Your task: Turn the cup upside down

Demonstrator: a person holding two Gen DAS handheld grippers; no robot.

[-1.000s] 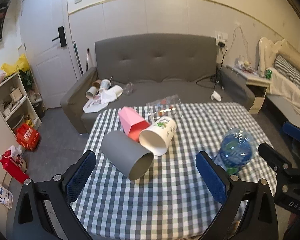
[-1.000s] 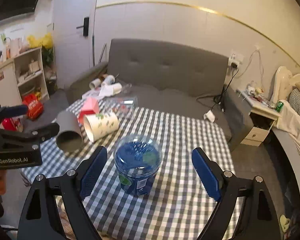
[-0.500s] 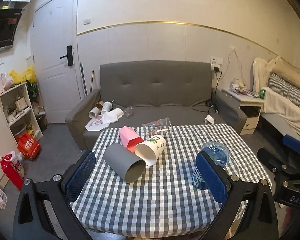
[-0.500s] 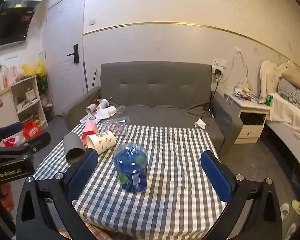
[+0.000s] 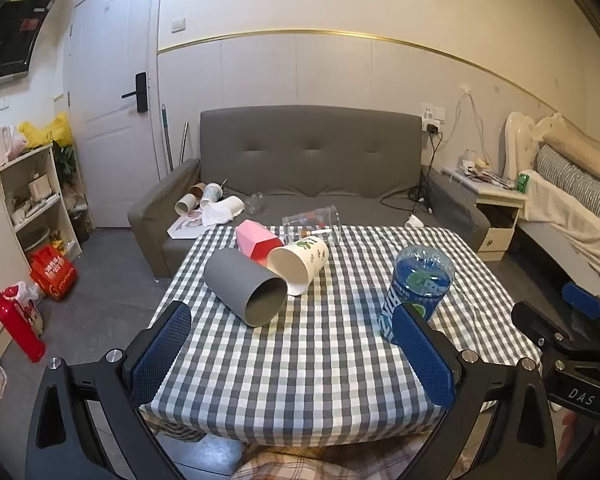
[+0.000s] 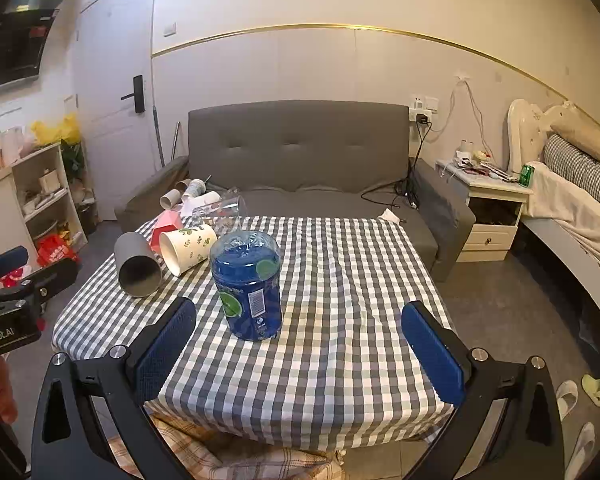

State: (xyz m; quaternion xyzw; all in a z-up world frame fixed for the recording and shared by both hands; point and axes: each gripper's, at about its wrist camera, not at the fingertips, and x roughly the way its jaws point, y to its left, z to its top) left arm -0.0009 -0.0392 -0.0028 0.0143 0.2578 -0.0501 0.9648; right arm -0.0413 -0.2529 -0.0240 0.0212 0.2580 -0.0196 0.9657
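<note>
- Holding both tools back at the near edge of the checked tabletop [image 6: 340, 280], I have neither touching anything.
- My left tool [image 5: 296, 354] sits at the bottom of the left wrist view with its 2 blue pads spread wide and nothing between them.
- My right tool [image 6: 300, 350] fills the bottom of the right wrist view, also spread wide and empty.
- I see the blue cup [image 6: 247, 285] at the center of the right wrist view, standing mouth-down on the cloth with its printed label facing me; in the left wrist view it is at right of center, just behind the right pad.
- Left of center in the left wrist view, 1 grey cup [image 5: 245, 286] lies on its side with its open mouth toward me.
- Just beside it lies 1 white cup [image 5: 298, 259] with a leaf print, also on its side, and 1 pink cup [image 5: 257, 238] is tipped over behind the 2.
- Behind those, near the far edge, I see 1 clear cup [image 5: 311, 226] lying down.
- A grey sofa [image 5: 312, 160] spans the middle of both views.
</note>
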